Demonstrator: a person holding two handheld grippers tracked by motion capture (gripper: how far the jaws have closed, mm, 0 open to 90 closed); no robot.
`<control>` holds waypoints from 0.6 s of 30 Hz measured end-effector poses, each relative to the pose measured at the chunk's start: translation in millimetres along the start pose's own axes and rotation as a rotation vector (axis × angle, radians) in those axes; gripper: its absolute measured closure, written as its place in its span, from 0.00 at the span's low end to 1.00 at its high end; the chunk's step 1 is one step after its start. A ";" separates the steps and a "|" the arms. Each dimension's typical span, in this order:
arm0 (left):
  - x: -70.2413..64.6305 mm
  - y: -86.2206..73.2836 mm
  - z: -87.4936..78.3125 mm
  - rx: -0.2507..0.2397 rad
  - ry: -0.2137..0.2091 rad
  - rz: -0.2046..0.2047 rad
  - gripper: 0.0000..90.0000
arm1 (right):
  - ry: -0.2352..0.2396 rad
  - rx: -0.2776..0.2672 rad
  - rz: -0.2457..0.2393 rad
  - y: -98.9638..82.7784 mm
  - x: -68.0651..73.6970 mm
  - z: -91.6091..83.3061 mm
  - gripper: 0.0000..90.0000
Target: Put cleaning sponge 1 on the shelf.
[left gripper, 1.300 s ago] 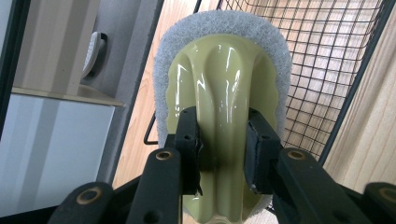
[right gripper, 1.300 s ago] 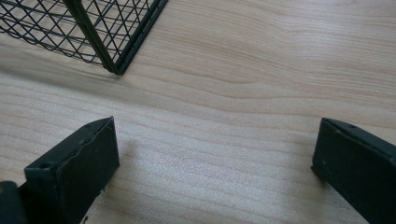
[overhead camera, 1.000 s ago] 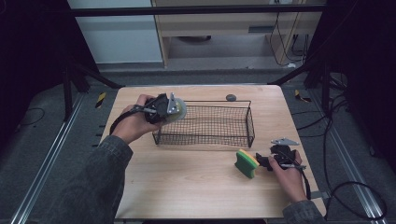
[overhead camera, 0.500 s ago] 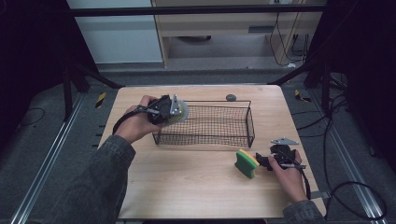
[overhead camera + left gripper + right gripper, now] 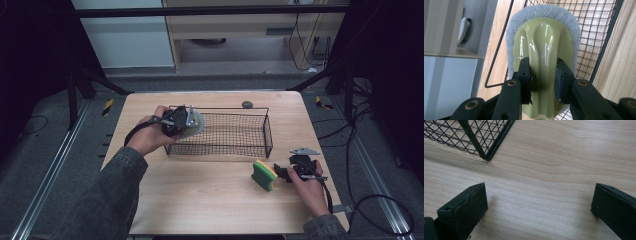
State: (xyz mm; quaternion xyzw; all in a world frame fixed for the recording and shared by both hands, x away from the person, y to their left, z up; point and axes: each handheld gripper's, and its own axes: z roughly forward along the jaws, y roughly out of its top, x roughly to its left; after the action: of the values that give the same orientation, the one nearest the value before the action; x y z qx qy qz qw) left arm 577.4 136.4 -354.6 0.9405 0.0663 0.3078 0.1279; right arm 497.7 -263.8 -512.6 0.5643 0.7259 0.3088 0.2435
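Scrubbing pad [image 5: 544, 47], pale green plastic handle backed by a grey-white mesh pad: it sits clamped by its handle in my left hand-held gripper [image 5: 543, 80], whose two black jaws press on either side of the glossy handle in the left gripper view. In the high view the scrubbing pad [image 5: 194, 121] appears left of centre, at the left end of the black wire basket [image 5: 235, 131], level with its top rim; whether it touches the wire I cannot tell. My left hand-held gripper [image 5: 176, 122] lies just left of it there, with my sleeve running down to the lower left of the frame.

The wire basket stands in the middle of the light wooden tabletop [image 5: 200, 200]. A green and yellow sponge [image 5: 263, 174] stands on edge at lower right of the high view, just in front of my right hand-held gripper [image 5: 285, 172]. In the right gripper view, my right hand-held gripper [image 5: 539, 205] is released: its jaws stand wide apart over bare wood, a corner of the basket [image 5: 486, 152] at upper left.

A small dark round object [image 5: 247, 104] lies behind the basket.
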 end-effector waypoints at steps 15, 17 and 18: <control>-1.5 1.0 13.1 -0.001 -0.023 -0.011 0.78 | 0.000 -0.002 -0.002 -0.2 -0.1 0.1 0.01; -1.8 -1.7 16.6 0.007 -0.028 -0.016 0.78 | 0.001 -0.002 -0.002 -0.2 -0.1 0.1 0.01; -1.8 -1.7 16.6 0.007 -0.028 -0.016 0.78 | 0.001 -0.002 -0.002 -0.2 -0.1 0.1 0.01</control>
State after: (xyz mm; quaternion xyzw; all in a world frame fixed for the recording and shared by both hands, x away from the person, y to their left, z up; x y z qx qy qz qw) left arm 585.8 134.4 -369.0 0.9446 0.0731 0.2933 0.1278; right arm 497.7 -263.9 -512.8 0.5634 0.7262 0.3094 0.2440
